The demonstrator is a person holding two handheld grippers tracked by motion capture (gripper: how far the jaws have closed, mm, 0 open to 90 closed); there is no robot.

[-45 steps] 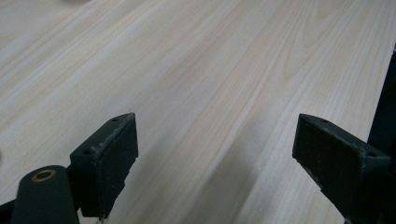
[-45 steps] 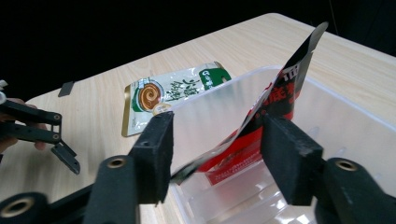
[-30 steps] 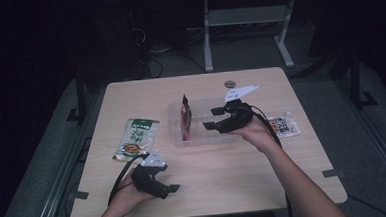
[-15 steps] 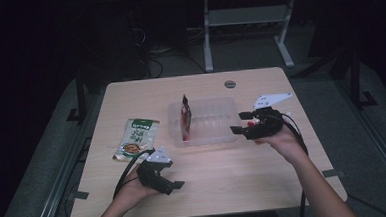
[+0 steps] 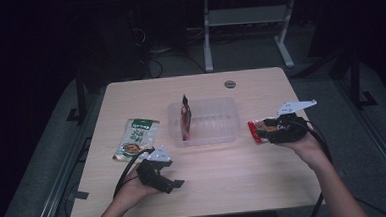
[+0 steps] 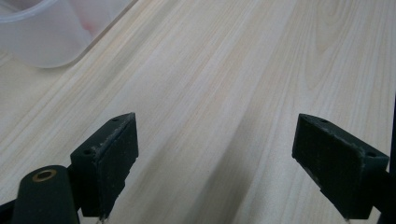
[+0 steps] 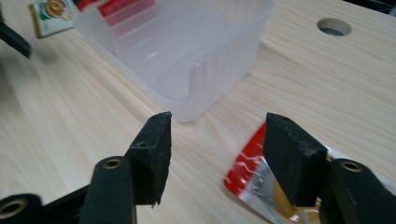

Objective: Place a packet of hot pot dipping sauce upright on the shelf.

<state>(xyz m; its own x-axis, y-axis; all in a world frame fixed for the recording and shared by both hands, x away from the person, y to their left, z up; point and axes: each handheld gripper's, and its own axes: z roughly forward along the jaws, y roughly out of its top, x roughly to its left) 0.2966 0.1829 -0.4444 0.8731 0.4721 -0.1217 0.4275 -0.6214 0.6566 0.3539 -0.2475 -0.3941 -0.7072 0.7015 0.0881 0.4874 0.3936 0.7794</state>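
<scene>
Right tongs (image 5: 271, 130) hover low over the surface (image 5: 220, 187) just to the right of the clear plastic container (image 5: 216, 121), their jaws partly apart and having just been closing; in the right gripper view one jaw stands over the red and silver snack packet (image 7: 254, 175) that lies flat on the wood, while the other jaw stands over bare wood, and the pads do not press on the packet. That packet (image 5: 254, 130) sits near the container's right wall, apart from it, with its red edge turned toward the container. Inside the container a second red packet (image 5: 185, 116) stands on edge against the left wall. A green packet (image 5: 136, 139) with a printed picture of food lies flat on the surface well to the left of the container. Left tongs (image 5: 166, 182) rest near the front edge of the surface, below the green packet, held in the person's left hand (image 5: 132, 187); in the left gripper view their jaws stand wide with nothing but bare wood between them, and a corner of the container (image 6: 51, 32) shows at the upper left. A round cable hole (image 5: 230, 83) sits in the surface behind the container.
</scene>
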